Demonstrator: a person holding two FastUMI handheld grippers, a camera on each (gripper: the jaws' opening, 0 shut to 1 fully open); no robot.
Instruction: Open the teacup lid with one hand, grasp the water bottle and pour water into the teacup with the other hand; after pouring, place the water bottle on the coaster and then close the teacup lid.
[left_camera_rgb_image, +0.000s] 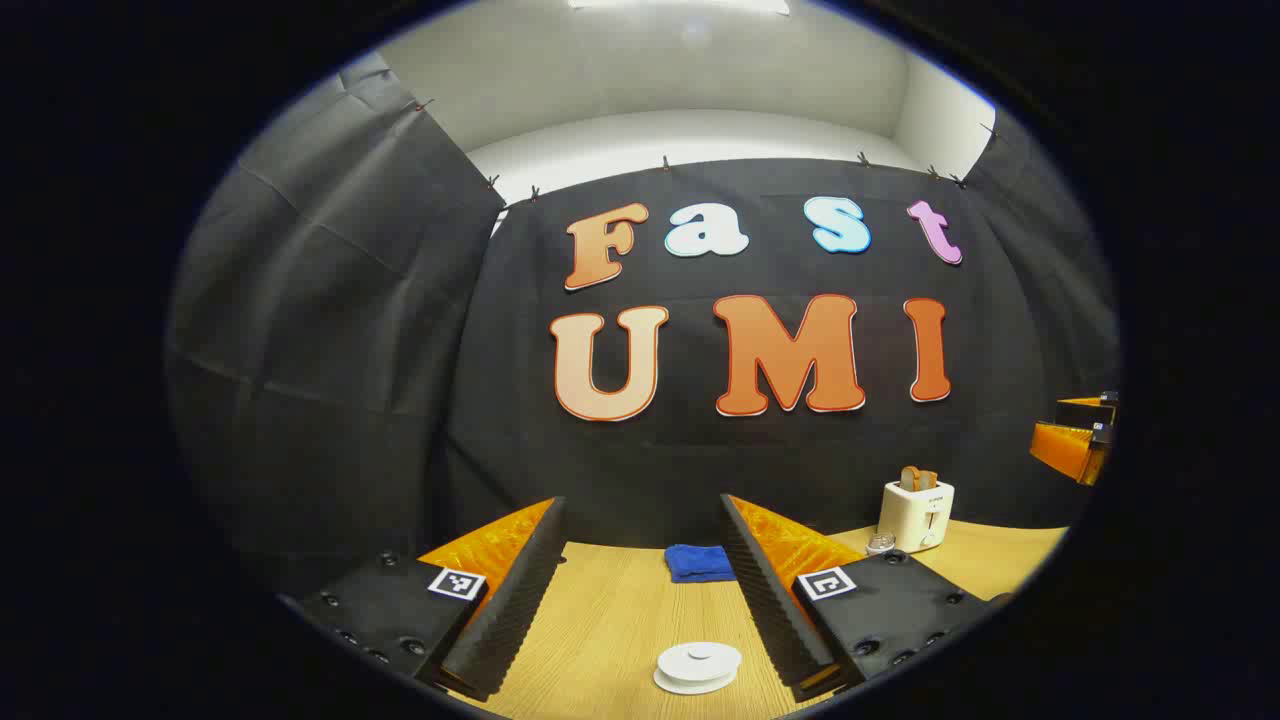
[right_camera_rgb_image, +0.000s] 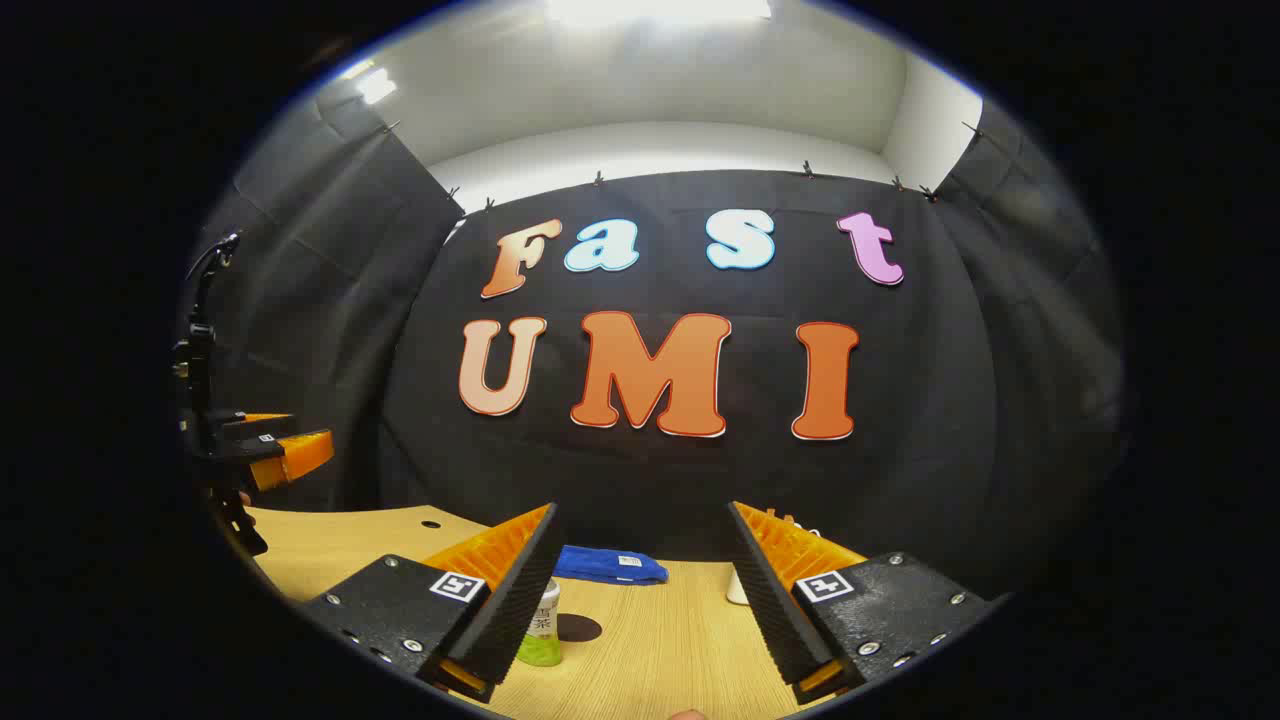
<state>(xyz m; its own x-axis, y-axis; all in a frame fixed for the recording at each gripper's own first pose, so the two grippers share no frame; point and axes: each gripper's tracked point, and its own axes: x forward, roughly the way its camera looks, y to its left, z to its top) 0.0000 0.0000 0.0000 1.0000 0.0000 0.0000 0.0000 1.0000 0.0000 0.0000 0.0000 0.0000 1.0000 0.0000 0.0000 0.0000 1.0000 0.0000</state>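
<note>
**Hovering over the table, both grippers spread and holding nothing**

Hanging above the light wooden table (left_camera_rgb_image: 620, 620), the left gripper (left_camera_rgb_image: 640, 600) has its two fingers spread wide with nothing between them. In the left gripper view, the round white teacup lid (left_camera_rgb_image: 698, 665) sits low on the tabletop between the fingers, nearer the right-hand one and touching neither. Farther back lies a folded blue cloth (left_camera_rgb_image: 699, 562) against the foot of the black booth wall, and to its right stands a white toaster (left_camera_rgb_image: 916, 515) with slices of bread in its slots; a small clear glass object (left_camera_rgb_image: 880, 543) sits just beside the toaster's base. The right gripper (left_camera_rgb_image: 1078, 440) shows at the far right edge, raised above the table.

In the right gripper view, that gripper's own fingers are likewise parted and empty. A small water bottle with a white label and green liquid (right_camera_rgb_image: 541, 630) stands upright just beside the left-hand finger, partly hidden by it. A dark round coaster (right_camera_rgb_image: 578, 628) lies flat next to the bottle.
</note>
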